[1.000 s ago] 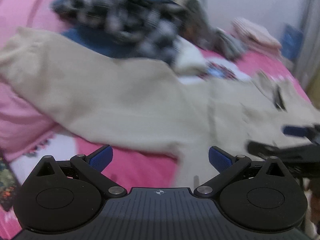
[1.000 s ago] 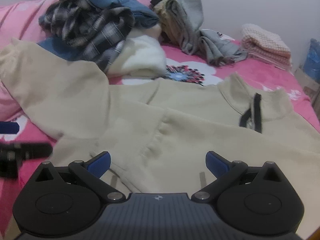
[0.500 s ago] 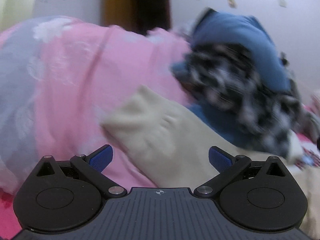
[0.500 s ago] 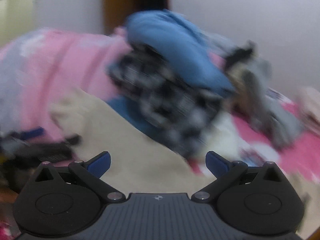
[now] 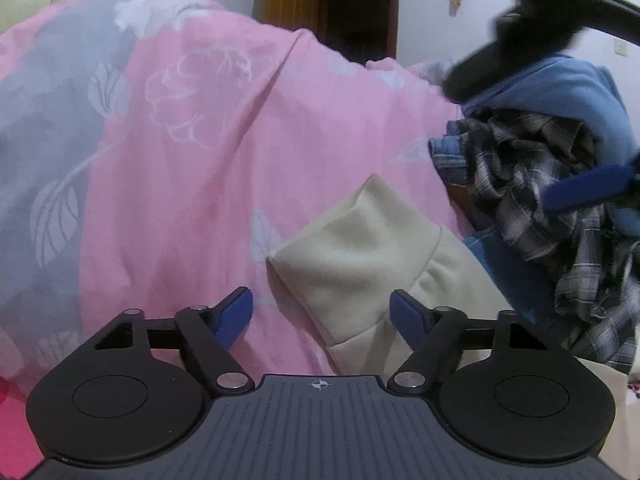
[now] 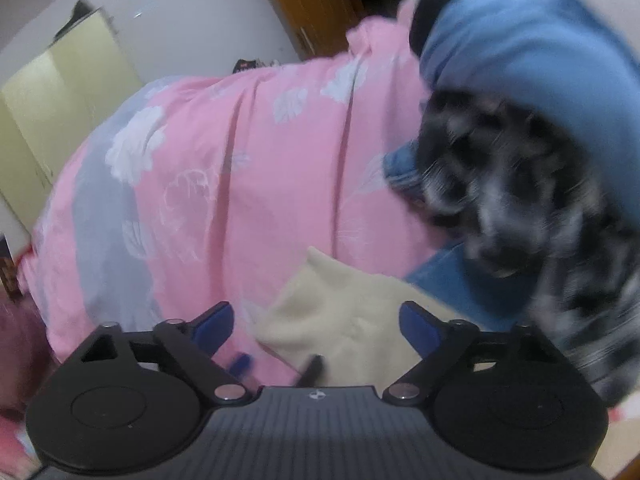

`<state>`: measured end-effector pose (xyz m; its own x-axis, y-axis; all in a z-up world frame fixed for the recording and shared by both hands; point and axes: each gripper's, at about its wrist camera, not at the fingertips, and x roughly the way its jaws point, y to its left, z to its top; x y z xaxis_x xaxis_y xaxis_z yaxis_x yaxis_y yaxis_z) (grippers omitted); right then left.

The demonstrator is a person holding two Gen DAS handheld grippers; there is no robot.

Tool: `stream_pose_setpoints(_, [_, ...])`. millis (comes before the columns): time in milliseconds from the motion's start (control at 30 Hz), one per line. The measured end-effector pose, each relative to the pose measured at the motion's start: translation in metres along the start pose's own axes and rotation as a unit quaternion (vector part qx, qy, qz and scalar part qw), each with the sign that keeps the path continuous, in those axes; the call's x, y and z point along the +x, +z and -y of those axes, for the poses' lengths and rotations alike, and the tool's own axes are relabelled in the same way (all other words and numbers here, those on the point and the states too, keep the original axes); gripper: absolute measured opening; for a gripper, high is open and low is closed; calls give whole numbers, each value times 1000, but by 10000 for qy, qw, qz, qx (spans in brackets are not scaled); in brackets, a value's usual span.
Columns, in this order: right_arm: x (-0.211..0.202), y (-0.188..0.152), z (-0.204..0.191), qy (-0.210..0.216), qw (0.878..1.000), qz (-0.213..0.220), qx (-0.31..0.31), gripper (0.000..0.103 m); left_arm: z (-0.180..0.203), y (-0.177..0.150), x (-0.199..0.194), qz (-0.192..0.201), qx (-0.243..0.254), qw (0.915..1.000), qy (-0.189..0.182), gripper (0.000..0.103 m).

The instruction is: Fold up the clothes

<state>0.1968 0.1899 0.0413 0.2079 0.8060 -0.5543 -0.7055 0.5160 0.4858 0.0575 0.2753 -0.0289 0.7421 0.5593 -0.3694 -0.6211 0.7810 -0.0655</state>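
Note:
A cream sweater's sleeve cuff [image 5: 360,248] lies on the pink duvet, in front of and between the fingers of my left gripper [image 5: 322,312], which is open and holds nothing. In the right wrist view the same cuff [image 6: 344,316] sits between the spread fingers of my right gripper [image 6: 316,324], also open and empty. The right gripper hovers above the left one. One of its blue pads [image 5: 584,189] shows at the right edge of the left wrist view. Blurred fingertips [image 6: 240,362] of the left gripper appear low in the right wrist view.
A bunched pink floral duvet [image 5: 200,140] rises behind the cuff. To the right is a pile of clothes with a black-and-white plaid shirt [image 5: 532,168] under a blue garment [image 5: 568,92]. A brown door [image 5: 332,4] and a pale wardrobe [image 6: 64,112] stand behind.
Both grippers have swung left from the sweater's body and collar to the end of its left sleeve. Both stay open. The right wrist view is still motion-blurred.

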Motion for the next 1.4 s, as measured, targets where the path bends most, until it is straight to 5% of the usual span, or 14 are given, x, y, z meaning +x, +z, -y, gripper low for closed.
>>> stream_pose_setpoints(167, [37, 8, 2, 303, 9980, -293, 467, 76, -5, -2, 9, 19, -101, 9999, -46, 61])
stream_pose_setpoints(433, [74, 11, -4, 498, 9945, -555, 741, 76, -7, -7, 11, 103, -183, 9997, -131, 56])
stream_pose_setpoints(700, [92, 12, -3, 328, 9923, -771, 910, 77, -12, -7, 4, 294, -210, 9990, -274, 29])
stream_pose_setpoints(1033, [114, 12, -18, -216, 9925, -986, 691, 76, -9, -12, -11, 445, -20, 9981, -424, 28])
stream_pose_setpoints(1400, [132, 7, -17, -661, 9893, -1034, 789, 46, -9, -13, -16, 514, 138, 9972, -525, 28])
